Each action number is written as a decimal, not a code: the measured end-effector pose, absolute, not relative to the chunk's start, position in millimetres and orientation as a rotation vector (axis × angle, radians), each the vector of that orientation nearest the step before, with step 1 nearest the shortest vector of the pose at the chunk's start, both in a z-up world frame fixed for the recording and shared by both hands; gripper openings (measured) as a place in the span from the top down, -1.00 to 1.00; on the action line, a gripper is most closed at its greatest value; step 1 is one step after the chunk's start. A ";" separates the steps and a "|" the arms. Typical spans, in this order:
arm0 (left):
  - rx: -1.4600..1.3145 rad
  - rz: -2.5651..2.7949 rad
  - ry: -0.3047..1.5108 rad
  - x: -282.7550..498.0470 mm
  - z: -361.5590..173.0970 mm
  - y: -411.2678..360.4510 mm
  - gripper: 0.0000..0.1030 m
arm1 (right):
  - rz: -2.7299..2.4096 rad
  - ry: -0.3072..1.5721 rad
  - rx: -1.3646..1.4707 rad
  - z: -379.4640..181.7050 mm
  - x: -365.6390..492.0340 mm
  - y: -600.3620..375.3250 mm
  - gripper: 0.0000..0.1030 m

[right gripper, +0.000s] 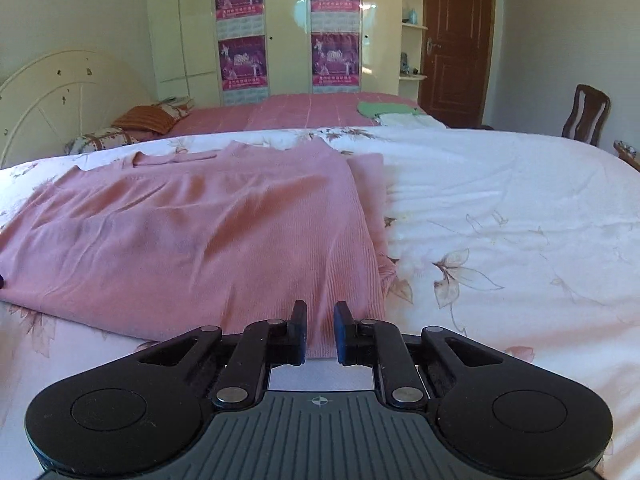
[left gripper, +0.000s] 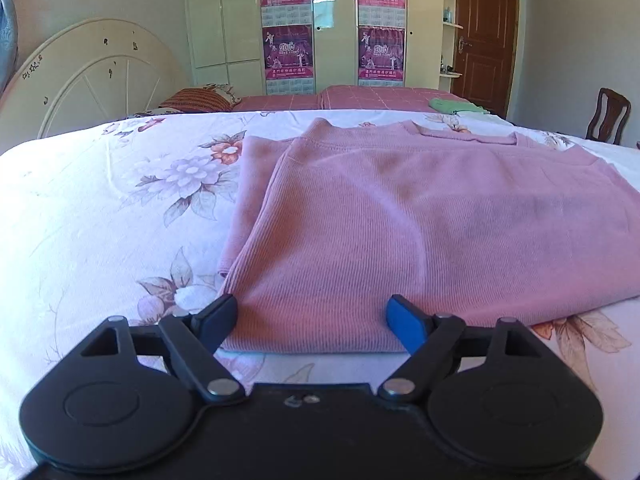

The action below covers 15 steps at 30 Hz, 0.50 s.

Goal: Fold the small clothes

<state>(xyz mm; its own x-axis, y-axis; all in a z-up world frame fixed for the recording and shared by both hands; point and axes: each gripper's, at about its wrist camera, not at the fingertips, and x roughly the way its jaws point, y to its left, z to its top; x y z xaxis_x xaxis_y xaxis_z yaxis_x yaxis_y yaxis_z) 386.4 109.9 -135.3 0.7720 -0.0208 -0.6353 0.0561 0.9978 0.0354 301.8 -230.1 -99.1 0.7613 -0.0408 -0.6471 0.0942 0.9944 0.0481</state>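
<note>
A pink ribbed knit sweater (left gripper: 420, 216) lies flat on the flowered bedsheet (left gripper: 100, 208), its sleeves folded in under the body. My left gripper (left gripper: 312, 320) is wide open, its fingers on either side of the near left part of the hem. In the right wrist view the same sweater (right gripper: 192, 232) fills the left half. My right gripper (right gripper: 320, 330) is closed on the near right corner of the hem, with pink fabric pinched between the pads.
The white flowered sheet (right gripper: 500, 220) stretches to the right. Beyond it are a pink checked bed cover (right gripper: 304, 112) with a green cloth (right gripper: 380, 109), pillows (left gripper: 196, 100), a white headboard (left gripper: 92, 76), a wardrobe, a brown door and a wooden chair (right gripper: 586, 114).
</note>
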 end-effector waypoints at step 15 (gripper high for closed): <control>0.054 -0.054 0.736 393.0 -127.0 112.8 -0.62 | -0.077 0.801 0.037 -107.1 317.7 -223.7 0.72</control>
<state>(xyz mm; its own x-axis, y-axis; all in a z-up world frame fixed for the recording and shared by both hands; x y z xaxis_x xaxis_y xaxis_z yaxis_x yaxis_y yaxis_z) 393.0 112.8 -127.0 0.7402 -0.0304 -0.6717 0.0685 0.9972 0.0304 317.7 -223.7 -107.1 0.6930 -0.0552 -0.7188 0.0830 0.9965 0.0034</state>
